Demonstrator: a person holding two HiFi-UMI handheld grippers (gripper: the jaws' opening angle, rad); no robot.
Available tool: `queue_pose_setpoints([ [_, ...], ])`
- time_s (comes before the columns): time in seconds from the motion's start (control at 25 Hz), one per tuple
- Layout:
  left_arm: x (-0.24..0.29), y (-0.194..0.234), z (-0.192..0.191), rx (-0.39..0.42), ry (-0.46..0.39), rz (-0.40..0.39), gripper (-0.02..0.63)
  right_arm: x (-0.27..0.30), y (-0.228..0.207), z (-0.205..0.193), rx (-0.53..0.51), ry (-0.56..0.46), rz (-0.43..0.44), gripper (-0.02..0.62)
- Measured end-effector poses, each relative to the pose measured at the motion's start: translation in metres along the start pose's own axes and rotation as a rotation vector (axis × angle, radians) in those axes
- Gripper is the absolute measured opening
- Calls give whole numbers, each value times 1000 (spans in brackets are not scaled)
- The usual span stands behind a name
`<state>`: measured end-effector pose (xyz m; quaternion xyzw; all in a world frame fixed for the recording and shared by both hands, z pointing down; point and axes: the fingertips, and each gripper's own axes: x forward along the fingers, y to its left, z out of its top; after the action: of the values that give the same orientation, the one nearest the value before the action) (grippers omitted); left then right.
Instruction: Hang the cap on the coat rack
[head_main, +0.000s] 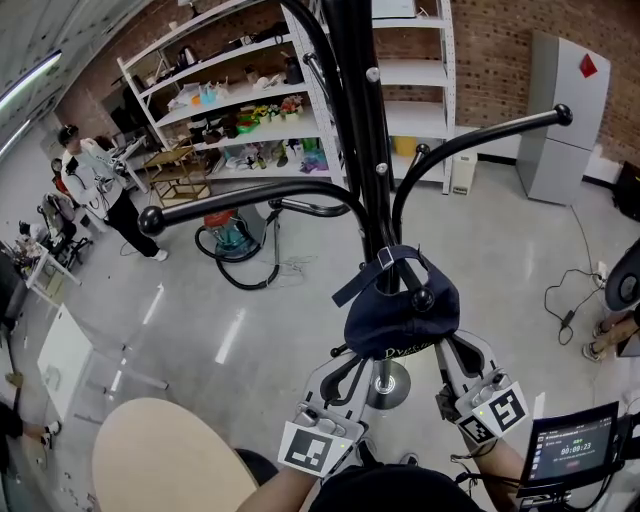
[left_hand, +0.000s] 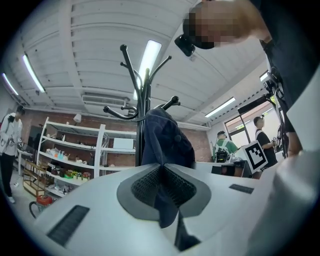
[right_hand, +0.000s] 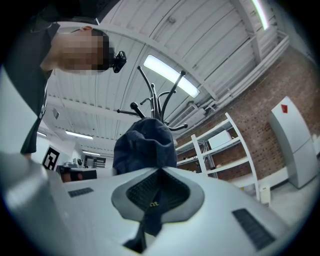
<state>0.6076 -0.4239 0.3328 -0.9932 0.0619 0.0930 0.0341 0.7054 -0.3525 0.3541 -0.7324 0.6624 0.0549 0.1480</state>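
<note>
A navy cap with yellow lettering hangs low against the black coat rack pole, and one ball-tipped hook rests on its crown. My left gripper is shut on the cap's lower left edge. My right gripper is shut on its lower right edge. In the left gripper view navy cloth of the cap runs down between the closed pads of the gripper, with the rack behind. The right gripper view shows the gripper closed on the cap the same way.
Long rack arms end in balls at the left and upper right. A round wooden tabletop lies at lower left. A vacuum cleaner, stocked shelves, a grey cabinet and a person stand farther off.
</note>
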Motion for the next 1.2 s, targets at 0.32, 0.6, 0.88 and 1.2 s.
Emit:
queue_pose_setpoints([
  [0.32,-2,8,-10,-7,45,32,18,6,-2,-3,5,16,-3,15],
  [0.6,-4,18,-7,-37,12,61,49,7,-3,-5,2,30,-19,15],
  [0.88,-8,22,-14,-77,22,78,60,3,-6,-6,-13,29,-46,25],
  [1.2,-18,19,-20,-112,41,91,61,-7,-5,-8,-3,37,-66,63],
])
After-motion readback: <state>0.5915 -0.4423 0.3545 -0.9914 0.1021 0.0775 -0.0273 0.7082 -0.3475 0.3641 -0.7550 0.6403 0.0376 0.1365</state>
